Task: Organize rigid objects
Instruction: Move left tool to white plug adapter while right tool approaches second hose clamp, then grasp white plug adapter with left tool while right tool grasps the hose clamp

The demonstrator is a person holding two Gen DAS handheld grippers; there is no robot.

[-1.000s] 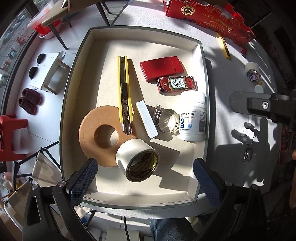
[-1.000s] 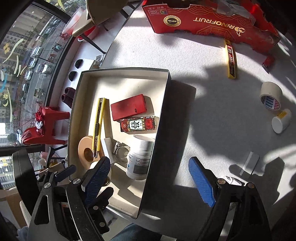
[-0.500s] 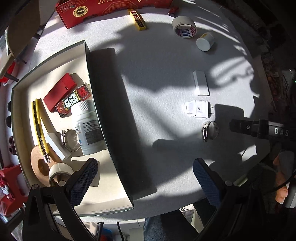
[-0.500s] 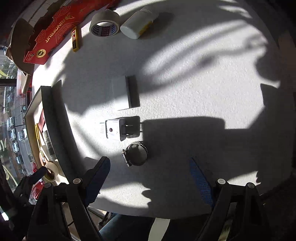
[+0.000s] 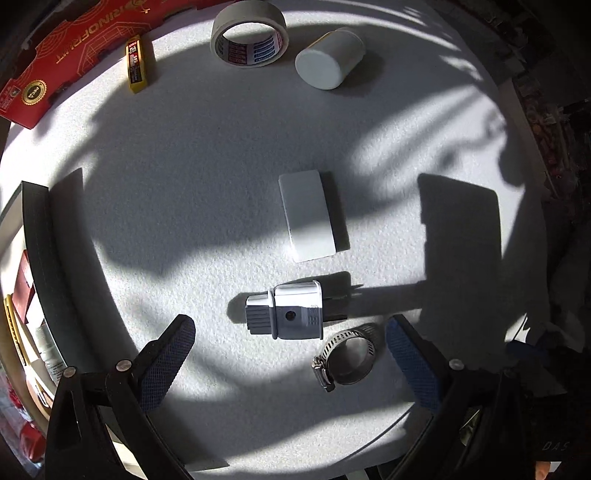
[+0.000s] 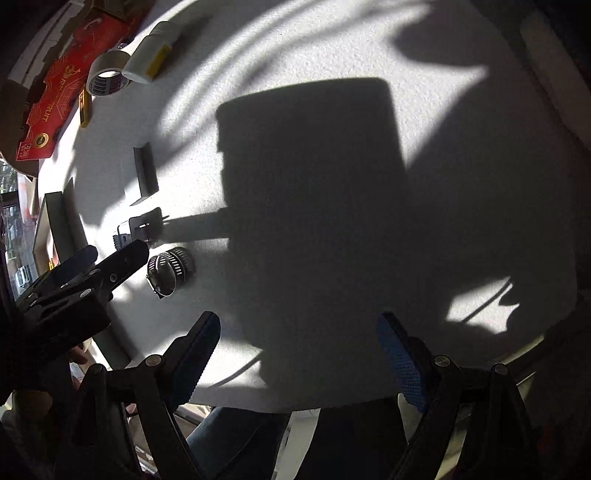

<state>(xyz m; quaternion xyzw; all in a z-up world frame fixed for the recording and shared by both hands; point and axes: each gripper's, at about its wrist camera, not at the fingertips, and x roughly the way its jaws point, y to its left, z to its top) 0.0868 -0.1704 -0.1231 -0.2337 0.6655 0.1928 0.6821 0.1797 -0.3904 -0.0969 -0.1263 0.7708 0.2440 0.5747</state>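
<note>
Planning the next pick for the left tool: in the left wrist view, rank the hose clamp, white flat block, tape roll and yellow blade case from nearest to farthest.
1. Hose clamp, beside the tool's right finger.
2. White flat block, mid-table, beyond the plug adapter.
3. Tape roll at the far edge and yellow blade case at far left: too close to call.

White speckled table [image 5: 192, 177]; red box [image 5: 66, 62] with gold linework; yellow blade case [image 5: 136, 66]; beige tape roll [image 5: 248, 33]; white bottle [image 5: 328, 59]; grey-and-white plug adapter [image 5: 291, 314]; silvery slotted hose clamp [image 5: 347, 356]; blue cross-hatched pads [image 5: 166, 360].
</note>
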